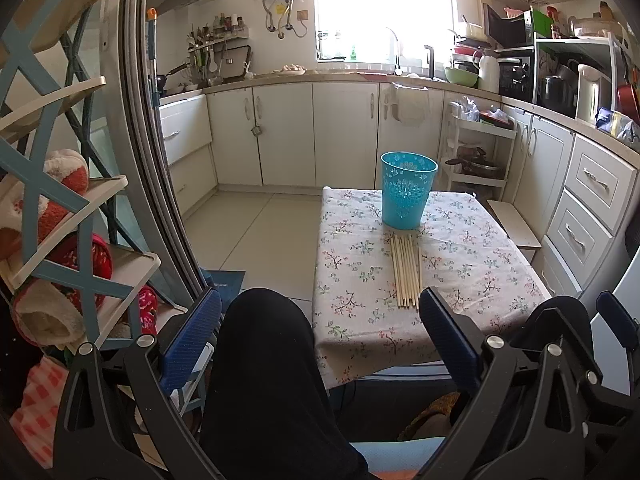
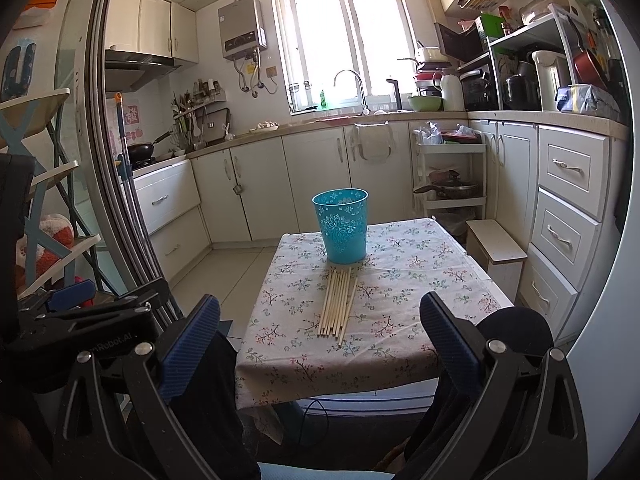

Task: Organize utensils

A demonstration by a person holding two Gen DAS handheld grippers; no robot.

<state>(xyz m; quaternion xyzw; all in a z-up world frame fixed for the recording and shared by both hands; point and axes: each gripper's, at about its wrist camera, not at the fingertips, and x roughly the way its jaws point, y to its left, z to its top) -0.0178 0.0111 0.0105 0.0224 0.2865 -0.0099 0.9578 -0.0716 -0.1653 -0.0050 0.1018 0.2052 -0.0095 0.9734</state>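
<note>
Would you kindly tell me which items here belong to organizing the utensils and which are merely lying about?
Belong to the job:
chopsticks
blue cup

Just lying about:
green bowl
white thermos
frying pan

We're in a home kitchen: white cabinets (image 2: 312, 176) wrap the walls, a faucet (image 2: 352, 88) stands under the window (image 2: 344, 36) at twelve o'clock, a water heater (image 2: 242, 32) at eleven, a wok (image 2: 142, 151) at nine, appliances shelved at two.
</note>
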